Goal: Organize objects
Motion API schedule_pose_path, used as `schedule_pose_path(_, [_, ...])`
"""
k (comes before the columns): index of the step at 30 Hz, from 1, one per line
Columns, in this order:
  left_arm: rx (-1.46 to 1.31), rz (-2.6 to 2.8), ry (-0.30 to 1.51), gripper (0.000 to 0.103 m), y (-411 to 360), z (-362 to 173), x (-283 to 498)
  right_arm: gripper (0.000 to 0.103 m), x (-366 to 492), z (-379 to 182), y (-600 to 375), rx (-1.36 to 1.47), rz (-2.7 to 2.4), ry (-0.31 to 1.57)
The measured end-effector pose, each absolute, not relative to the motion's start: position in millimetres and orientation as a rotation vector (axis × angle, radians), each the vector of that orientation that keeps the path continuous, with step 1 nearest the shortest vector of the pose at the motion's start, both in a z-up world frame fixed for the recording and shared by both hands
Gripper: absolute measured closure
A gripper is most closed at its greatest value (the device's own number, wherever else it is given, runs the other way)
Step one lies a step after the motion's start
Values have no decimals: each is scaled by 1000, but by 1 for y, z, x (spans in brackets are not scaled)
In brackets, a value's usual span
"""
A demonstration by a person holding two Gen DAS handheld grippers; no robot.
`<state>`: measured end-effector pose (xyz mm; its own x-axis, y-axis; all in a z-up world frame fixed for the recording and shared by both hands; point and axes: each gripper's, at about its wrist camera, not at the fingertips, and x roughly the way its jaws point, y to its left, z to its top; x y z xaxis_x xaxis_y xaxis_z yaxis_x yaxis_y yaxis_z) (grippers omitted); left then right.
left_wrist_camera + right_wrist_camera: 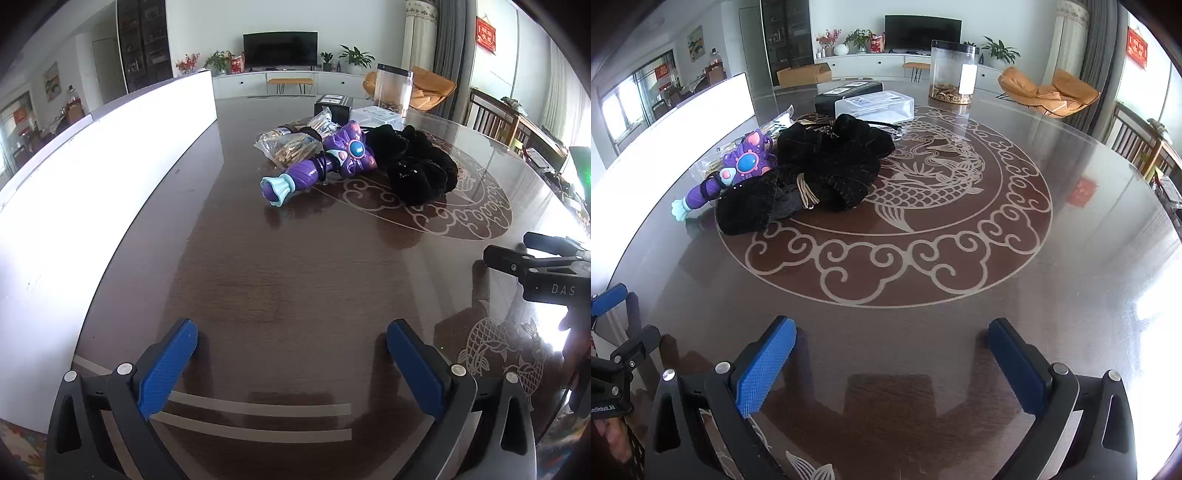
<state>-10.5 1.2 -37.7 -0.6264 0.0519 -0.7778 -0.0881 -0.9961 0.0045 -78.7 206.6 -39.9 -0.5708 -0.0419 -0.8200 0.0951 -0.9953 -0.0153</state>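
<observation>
A purple toy wand with a teal tip lies mid-table beside a black fuzzy cloth bundle and clear bags of wooden sticks. The right wrist view shows the wand left of the black bundle, which is tied with a tan band. My left gripper is open and empty above the near table. My right gripper is open and empty, well short of the pile. The right gripper's body shows at the left view's right edge.
A white box wall stands along the table's left side. Behind the pile are a black box, a clear plastic box, and a tall clear cylinder. The round table has a dragon inlay. Chairs stand at right.
</observation>
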Motion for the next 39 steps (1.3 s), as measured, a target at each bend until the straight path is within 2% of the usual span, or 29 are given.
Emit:
schedule_pose_path(20, [-1288, 2784, 77, 0, 2, -40, -10, 0, -77, -39, 206, 1415, -2716, 88])
schedule_pose_path(39, [-1397, 2767, 59, 0, 4, -40, -18, 0, -77, -39, 205, 1415, -2716, 88])
